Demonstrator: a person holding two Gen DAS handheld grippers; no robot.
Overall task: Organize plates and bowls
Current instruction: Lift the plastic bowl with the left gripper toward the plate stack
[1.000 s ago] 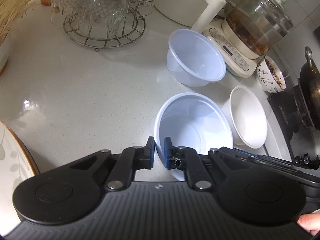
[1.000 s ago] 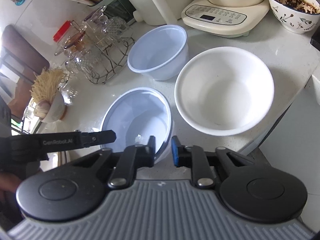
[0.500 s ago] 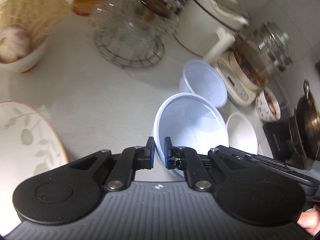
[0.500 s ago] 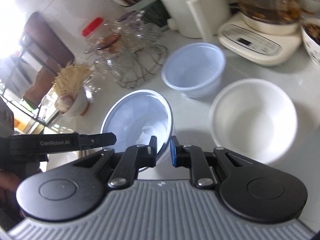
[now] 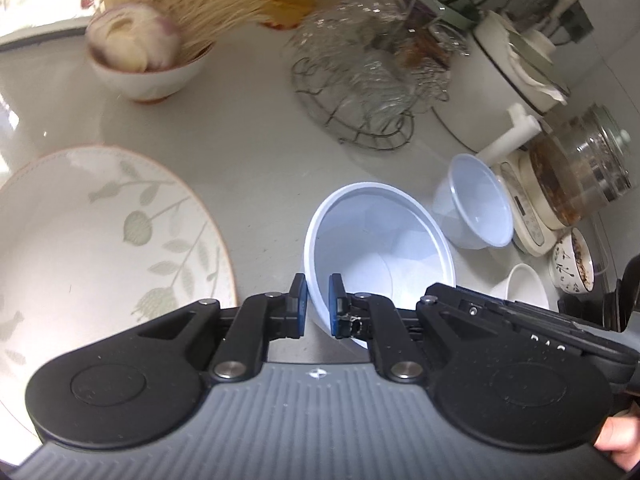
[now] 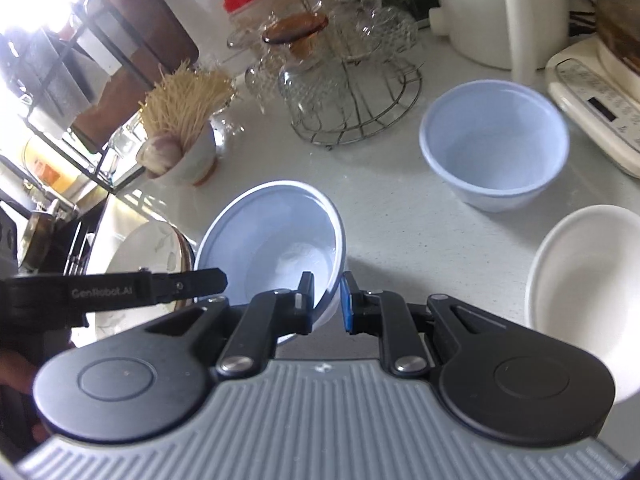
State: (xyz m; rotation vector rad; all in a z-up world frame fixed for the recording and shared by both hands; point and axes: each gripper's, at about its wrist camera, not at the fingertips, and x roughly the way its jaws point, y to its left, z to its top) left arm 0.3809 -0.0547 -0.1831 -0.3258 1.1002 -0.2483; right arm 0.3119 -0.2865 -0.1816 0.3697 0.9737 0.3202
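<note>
Both sets of jaws are narrow and clamped on the rim of one pale blue plastic bowl. The left gripper pinches the bowl's wall on one side, one pad outside and one inside. The right gripper does the same on the opposite edge, so the bowl hangs between them, tilted, and appears to be clear of the counter.

Just beside the bowl in the left wrist view lies a large leaf-patterned plate. On the other side stand a second blue bowl and a white bowl, both upright on the counter and apart from each other. Farther out are a wire rack of glassware, a small bowl holding noodles and garlic, a white kettle base with a glass pot and a patterned bowl of dark food.

The step in hand looks like carrying the held bowl to a stacking place, most likely into the second blue bowl, though the leaf plate is also a candidate; I cannot tell which. To do it well, both hands should travel together so the thin, flexible rim is neither stretched nor twisted. Level the bowl before lowering, centre it over its twin, and keep it away from the glassware. Open the jaws only once the bowl sits seated.
</note>
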